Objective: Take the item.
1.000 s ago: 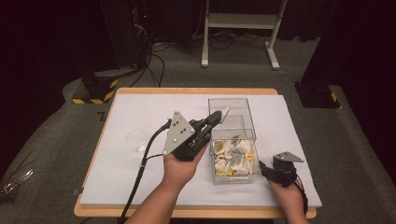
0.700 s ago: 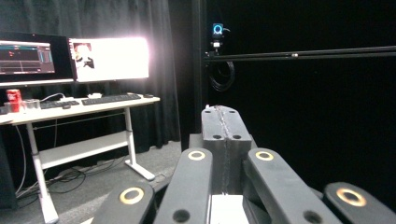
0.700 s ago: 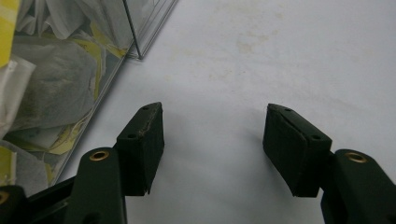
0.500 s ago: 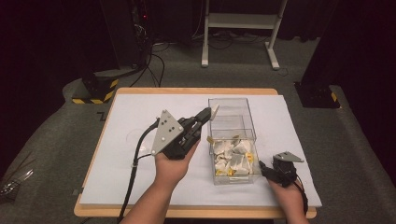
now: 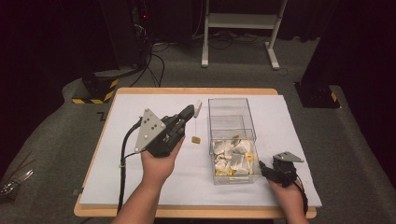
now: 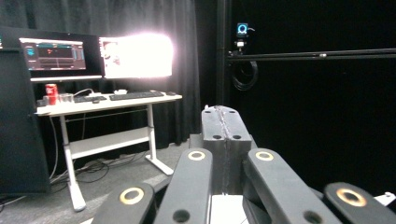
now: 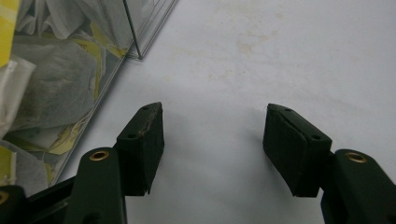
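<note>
Mid-frame, the raised left gripper (image 5: 192, 111) angles upward, fingers closed on a tea bag (image 5: 198, 108); lower right, the right gripper (image 5: 264, 169) rests low beside the clear box (image 5: 232, 122), fingers apart and empty.

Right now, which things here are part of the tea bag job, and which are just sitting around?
In the job:
- left gripper, shut on a tea bag
- its yellow tag
- clear box
- tea bags piled in its near compartment

Just about:
- right gripper, open and holding nothing, beside the box
- white stand
- floor cables
</note>
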`<state>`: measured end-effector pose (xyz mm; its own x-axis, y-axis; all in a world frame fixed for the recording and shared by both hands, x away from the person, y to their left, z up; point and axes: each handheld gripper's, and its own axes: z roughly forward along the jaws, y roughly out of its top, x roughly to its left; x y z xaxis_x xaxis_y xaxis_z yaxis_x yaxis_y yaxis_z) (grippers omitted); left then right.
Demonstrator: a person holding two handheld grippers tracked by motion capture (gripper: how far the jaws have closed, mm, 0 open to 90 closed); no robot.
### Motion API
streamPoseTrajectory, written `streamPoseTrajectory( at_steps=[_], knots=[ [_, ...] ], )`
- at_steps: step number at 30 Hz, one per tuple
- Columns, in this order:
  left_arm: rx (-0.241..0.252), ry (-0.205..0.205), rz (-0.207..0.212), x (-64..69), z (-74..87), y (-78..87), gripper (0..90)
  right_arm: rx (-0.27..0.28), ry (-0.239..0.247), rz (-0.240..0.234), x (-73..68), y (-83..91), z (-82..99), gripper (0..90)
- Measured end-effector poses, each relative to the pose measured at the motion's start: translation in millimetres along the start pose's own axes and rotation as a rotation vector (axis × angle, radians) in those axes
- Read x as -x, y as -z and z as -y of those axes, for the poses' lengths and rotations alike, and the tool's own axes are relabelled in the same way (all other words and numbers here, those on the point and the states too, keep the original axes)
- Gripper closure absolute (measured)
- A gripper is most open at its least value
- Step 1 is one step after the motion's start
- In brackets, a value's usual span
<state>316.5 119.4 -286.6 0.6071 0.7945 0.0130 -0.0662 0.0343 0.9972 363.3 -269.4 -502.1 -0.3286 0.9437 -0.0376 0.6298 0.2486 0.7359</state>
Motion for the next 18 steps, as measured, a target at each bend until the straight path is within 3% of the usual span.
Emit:
streamPoseTrajectory(
  at_steps=[18],
  knots=[
    [-0.023, 0.001, -0.083, -35.1, 7.4, 16.4, 90.0, 0.001, 0.003, 0.000, 0.2, -0.1, -0.1, 38.5]
  ],
)
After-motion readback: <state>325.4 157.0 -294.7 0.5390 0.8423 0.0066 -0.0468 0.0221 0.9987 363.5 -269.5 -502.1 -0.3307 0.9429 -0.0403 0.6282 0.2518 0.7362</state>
